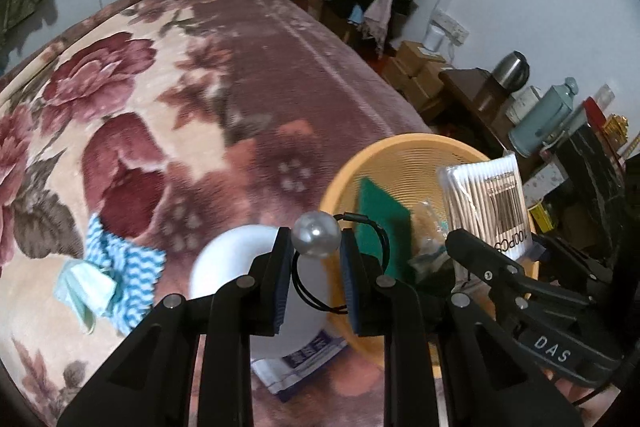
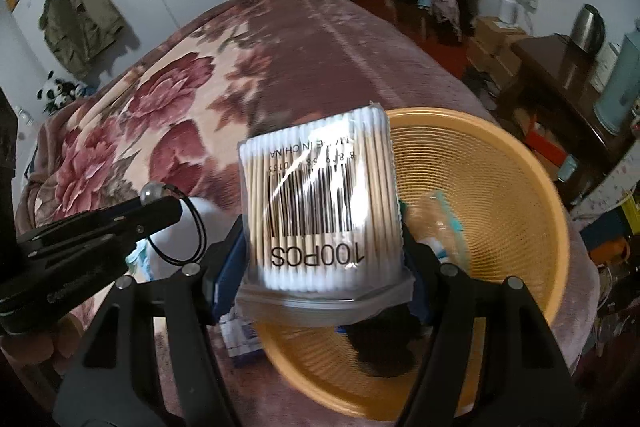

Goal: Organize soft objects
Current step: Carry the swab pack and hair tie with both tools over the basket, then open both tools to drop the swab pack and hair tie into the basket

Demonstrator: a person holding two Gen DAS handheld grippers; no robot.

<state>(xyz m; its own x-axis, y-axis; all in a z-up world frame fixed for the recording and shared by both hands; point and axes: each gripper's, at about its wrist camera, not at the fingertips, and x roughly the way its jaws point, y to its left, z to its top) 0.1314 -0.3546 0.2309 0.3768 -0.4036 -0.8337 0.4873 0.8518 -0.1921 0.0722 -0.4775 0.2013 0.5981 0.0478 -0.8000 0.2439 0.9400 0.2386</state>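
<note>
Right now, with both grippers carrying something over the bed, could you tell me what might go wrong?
The left gripper pinches only the round pearl bead of the hair tie; its cord loop dangles free, so the smooth bead could slip out. The right gripper holds the glossy cotton swab pack above the orange basket; the pack could slide. The grippers are close and might bump.

Dim, cool indoor light is falling from above; glare is washing over the cotton swab pack [image 2: 320, 211] wrapper. Motion blur is smearing the orange basket [image 2: 500, 187] and floral blanket [image 1: 160, 87], while fisheye distortion is bending and darkening every corner
</note>
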